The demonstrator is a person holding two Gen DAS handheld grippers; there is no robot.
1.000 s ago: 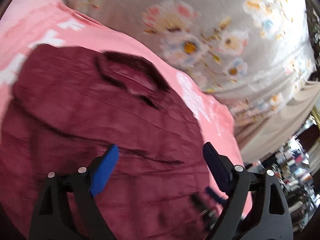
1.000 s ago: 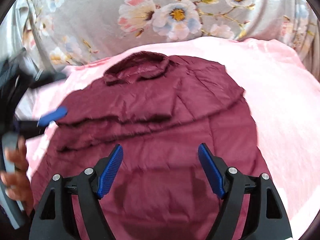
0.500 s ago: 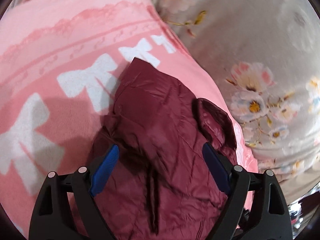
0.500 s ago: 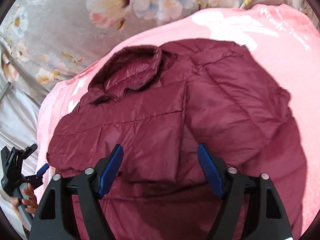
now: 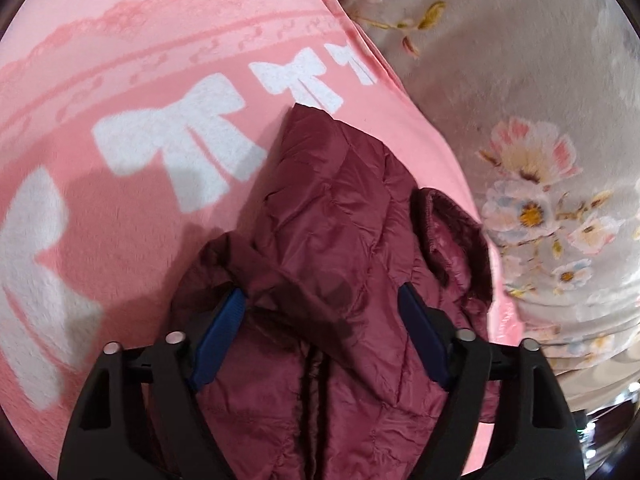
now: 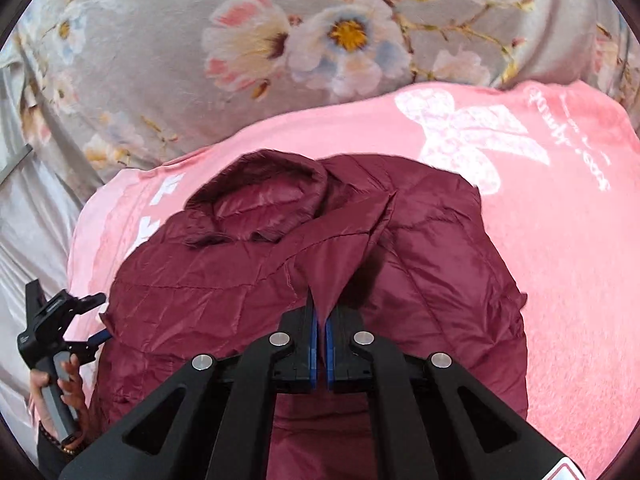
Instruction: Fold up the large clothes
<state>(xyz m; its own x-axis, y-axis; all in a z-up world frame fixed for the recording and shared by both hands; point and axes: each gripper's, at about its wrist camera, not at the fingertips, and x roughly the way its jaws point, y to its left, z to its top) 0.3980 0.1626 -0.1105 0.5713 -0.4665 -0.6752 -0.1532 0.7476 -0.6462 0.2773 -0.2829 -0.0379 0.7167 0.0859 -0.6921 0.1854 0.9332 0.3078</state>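
A maroon jacket [image 6: 248,280] is spread on a pink blanket [image 6: 560,264], with its collar [image 6: 260,196] at the far side. The blanket is laid over a grey floral sheet [image 6: 320,40]. The right claw [image 6: 320,312] is clenched on a fold of the jacket, and the fabric is pulled up into a ridge. The left claw [image 5: 320,320] is released, with its 2 blue pads on either side of a bunched edge at the jacket's left. White bows [image 5: 176,148] are printed on the blanket.

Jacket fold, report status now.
Right gripper shut on a pinch of the maroon jacket. Left gripper open, straddling it. Jacket on pink blanket. Nothing in the way.
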